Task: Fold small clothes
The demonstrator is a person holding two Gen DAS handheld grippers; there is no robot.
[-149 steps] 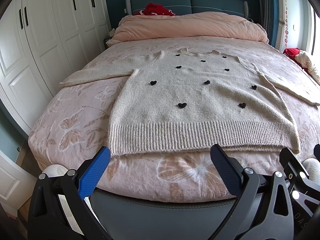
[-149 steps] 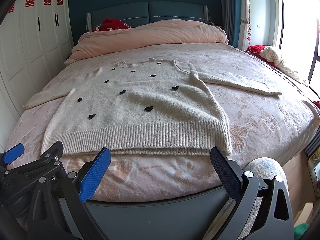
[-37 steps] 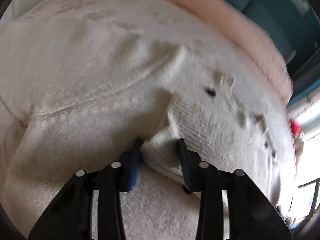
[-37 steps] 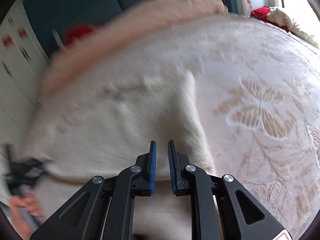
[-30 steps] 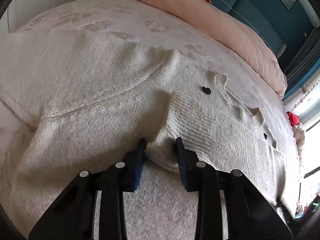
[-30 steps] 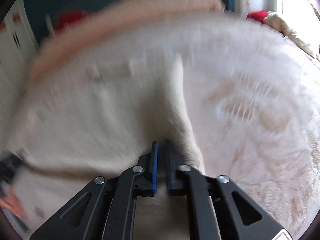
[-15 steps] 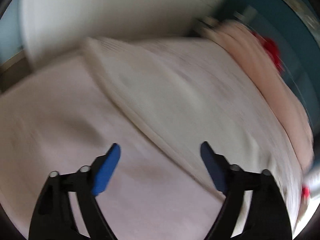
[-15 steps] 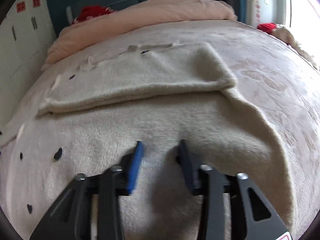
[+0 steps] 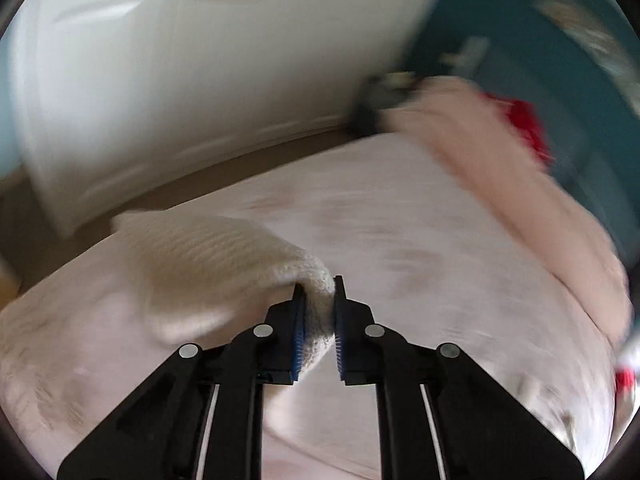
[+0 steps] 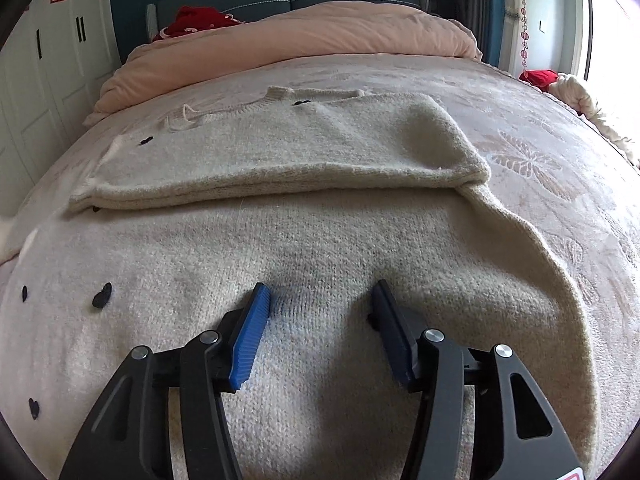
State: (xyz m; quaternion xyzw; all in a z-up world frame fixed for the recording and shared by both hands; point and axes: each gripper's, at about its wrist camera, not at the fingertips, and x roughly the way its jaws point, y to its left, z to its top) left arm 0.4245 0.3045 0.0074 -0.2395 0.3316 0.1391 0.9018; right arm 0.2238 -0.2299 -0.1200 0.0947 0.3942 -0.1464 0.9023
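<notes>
A cream knit sweater (image 10: 320,240) with small black hearts lies on the pink bed (image 10: 540,160). Its right sleeve (image 10: 280,160) is folded across the chest. My right gripper (image 10: 320,292) is open, its fingertips resting on the sweater's body just below that folded sleeve. My left gripper (image 9: 318,286) is shut on the ribbed cuff of the left sleeve (image 9: 208,256), near the bed's left side; the view is blurred by motion.
A rolled pink duvet (image 10: 300,36) and a red garment (image 10: 196,20) lie at the headboard. White wardrobe doors (image 9: 180,60) stand close along the bed's left side. More clothes (image 10: 576,92) lie by the window at right.
My left gripper let go of the sweater's left side, swung out left and shut on the left sleeve cuff. My right gripper released the folded right sleeve and opened wider.
</notes>
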